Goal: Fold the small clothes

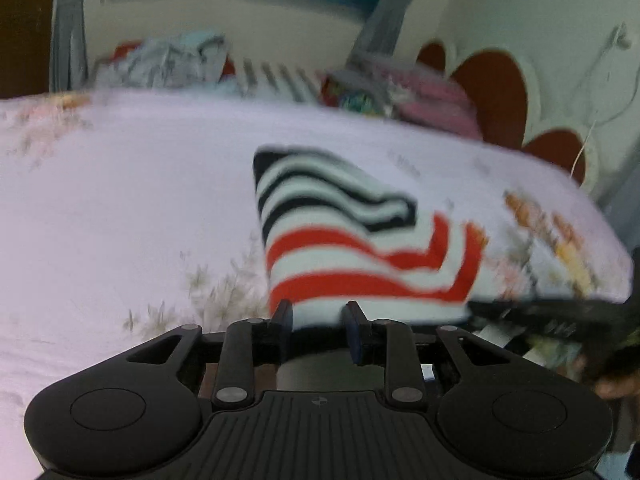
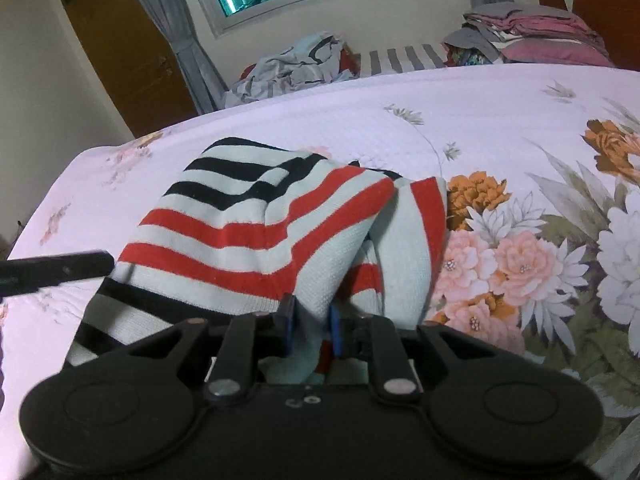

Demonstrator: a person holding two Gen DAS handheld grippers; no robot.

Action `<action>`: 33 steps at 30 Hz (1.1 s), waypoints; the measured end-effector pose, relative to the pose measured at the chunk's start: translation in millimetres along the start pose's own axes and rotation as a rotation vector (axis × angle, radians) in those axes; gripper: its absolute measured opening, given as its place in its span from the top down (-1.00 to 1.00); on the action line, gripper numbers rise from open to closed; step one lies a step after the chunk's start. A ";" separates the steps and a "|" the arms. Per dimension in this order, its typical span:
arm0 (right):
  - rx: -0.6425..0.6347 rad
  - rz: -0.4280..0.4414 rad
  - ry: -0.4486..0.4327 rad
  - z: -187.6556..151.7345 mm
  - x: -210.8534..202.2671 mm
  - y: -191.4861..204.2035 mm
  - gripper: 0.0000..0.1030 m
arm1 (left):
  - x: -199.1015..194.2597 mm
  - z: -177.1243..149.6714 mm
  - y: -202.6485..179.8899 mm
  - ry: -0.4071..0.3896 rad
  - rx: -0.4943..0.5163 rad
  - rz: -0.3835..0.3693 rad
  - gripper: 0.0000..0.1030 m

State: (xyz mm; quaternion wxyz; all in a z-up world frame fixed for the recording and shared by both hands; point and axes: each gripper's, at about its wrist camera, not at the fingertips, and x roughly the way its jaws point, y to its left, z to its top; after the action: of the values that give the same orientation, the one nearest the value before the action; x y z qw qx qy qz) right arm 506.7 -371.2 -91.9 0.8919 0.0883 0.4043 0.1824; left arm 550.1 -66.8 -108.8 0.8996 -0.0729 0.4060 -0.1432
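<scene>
Evidently mid-fold: left tongs (image 1: 318, 320) and right tongs (image 2: 312, 330), each clenched on the near hem of the striped knit garment (image 2: 256, 224), lift it over the floral bedspread (image 2: 500, 120) for doubling.

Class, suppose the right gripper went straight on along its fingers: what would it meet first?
The right gripper already grips the red, black and pale striped knit garment; going on, it would probably only push further into that bunched cloth.
</scene>
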 end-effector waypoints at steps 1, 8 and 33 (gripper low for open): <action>-0.007 0.003 -0.013 2.0 -4.4 4.6 0.68 | 0.1 0.2 0.3 -0.005 0.005 0.000 0.47; -0.034 -0.041 -0.027 2.9 -23.4 -18.2 0.68 | 14.4 0.1 -24.5 0.016 0.068 -0.028 0.46; 0.185 0.113 0.085 -49.1 -60.5 -25.0 0.86 | -28.5 -50.7 -45.5 0.043 0.195 0.061 0.47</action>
State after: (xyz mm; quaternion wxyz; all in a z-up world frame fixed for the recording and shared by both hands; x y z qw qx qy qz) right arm 439.5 -417.7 -90.1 0.8502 0.1849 0.4514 0.1979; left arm 485.0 -101.7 -110.7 0.8976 0.0305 0.4112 -0.1560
